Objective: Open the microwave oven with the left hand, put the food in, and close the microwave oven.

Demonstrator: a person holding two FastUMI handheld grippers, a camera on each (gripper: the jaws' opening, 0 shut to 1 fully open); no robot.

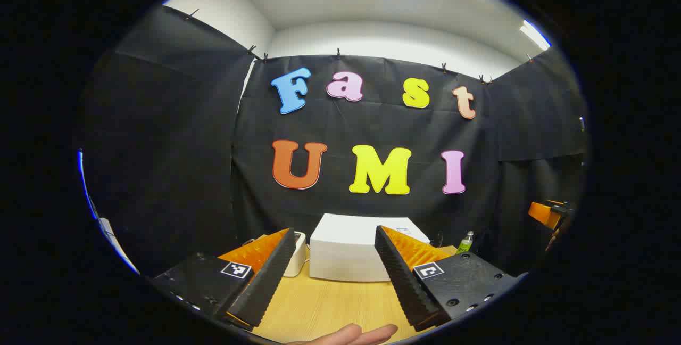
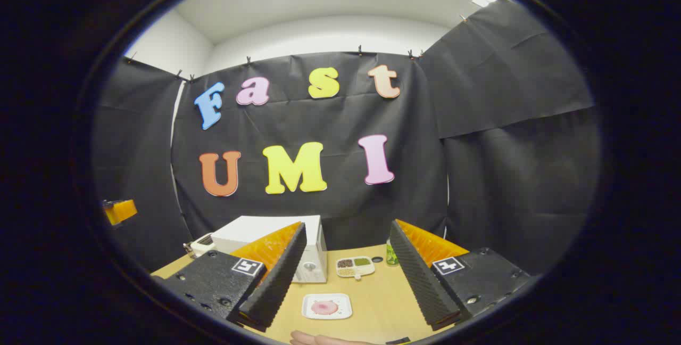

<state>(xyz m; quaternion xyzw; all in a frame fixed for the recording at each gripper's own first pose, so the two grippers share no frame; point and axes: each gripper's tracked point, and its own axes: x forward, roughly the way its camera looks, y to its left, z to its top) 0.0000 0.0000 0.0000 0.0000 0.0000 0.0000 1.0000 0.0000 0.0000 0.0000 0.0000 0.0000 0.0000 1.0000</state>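
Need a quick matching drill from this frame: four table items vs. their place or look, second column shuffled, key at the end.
Things:
1. microwave oven
2. square plate
3. divided tray
4. green bottle

Descriptions:
A. small, upright, right of the oven at the table's back
B. white box, door shut
C. compartments of different foods
D. white, pink food on it, nearest the camera

Pairs: 1-B, 2-D, 3-C, 4-A

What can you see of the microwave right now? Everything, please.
The microwave is a white, boxy unit standing upright at the back of the wooden table, close to the black cloth wall. Its top is plain and smooth; in the right gripper view the front's right end carries a control panel with a round knob. The right gripper's own finger hides most of the door, so I cannot tell whether it is shut. Neither gripper touches it. In the left gripper view a small white device sits right beside it.
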